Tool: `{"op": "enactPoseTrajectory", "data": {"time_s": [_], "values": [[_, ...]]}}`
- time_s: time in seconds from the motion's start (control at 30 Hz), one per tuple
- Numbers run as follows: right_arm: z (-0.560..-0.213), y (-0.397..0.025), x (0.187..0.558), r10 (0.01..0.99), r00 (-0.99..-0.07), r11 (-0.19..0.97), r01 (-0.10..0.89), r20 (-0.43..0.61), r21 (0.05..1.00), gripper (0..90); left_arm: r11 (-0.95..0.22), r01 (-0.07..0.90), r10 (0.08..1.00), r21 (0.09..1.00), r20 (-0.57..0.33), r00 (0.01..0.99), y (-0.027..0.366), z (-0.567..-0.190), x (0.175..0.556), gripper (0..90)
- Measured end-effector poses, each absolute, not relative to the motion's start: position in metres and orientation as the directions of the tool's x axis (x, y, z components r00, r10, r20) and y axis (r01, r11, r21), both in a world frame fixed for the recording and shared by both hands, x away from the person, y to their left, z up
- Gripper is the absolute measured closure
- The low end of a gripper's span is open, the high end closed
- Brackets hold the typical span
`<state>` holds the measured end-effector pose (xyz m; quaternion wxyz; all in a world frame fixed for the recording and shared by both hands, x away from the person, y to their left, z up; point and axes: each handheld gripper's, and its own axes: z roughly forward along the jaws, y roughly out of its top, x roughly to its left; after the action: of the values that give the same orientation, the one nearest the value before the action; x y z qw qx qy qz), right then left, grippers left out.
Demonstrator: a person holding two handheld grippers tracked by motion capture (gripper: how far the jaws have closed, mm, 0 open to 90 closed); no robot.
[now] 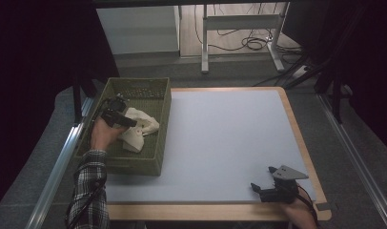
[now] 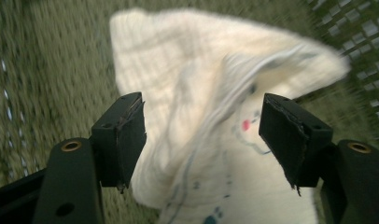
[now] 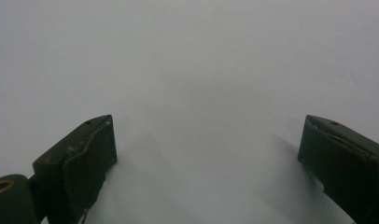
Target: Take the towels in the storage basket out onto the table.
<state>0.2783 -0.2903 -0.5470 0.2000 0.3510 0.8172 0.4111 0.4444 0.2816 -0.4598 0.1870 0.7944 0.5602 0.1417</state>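
We work at a wooden table [image 1: 296,124] topped by a pale grey mat [image 1: 220,143], with dark surroundings on either side and a desk frame and cables on the floor beyond. At the left edge sits an olive woven basket [image 1: 160,138], and in it lies a crumpled cream cloth [image 1: 139,129] with small printed marks. Our left gripper [image 1: 119,119] hangs inside the basket over the cloth, jaws released and straddling a raised fold without touching it; we judge it is poised to pinch that ridge. The basket's walls stand close around the hand, so the way out is upward. To the right the mat lies bare and wide, good room for laying cloth down. Our right gripper [image 1: 270,183] waits near the front right corner, jaws spread wide above the mat, holding nothing.
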Motion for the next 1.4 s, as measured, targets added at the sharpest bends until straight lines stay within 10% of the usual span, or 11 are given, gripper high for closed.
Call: {"op": "enactPoseTrajectory", "data": {"time_s": [0.23,1.4], "values": [[-0.547,-0.290,0.278,0.737,-0.674,0.416,0.408,-0.039,0.813,4.3,-0.257,0.851,0.946,0.459,-0.063,0.319,0.288,-0.455,0.444,85.5],[-0.547,-0.290,0.278,0.738,-0.674,0.416,0.409,-0.038,0.812,4.3,-0.225,0.701,0.933,0.676,-0.059,0.355,0.291,-0.335,0.407,85.3]]}}
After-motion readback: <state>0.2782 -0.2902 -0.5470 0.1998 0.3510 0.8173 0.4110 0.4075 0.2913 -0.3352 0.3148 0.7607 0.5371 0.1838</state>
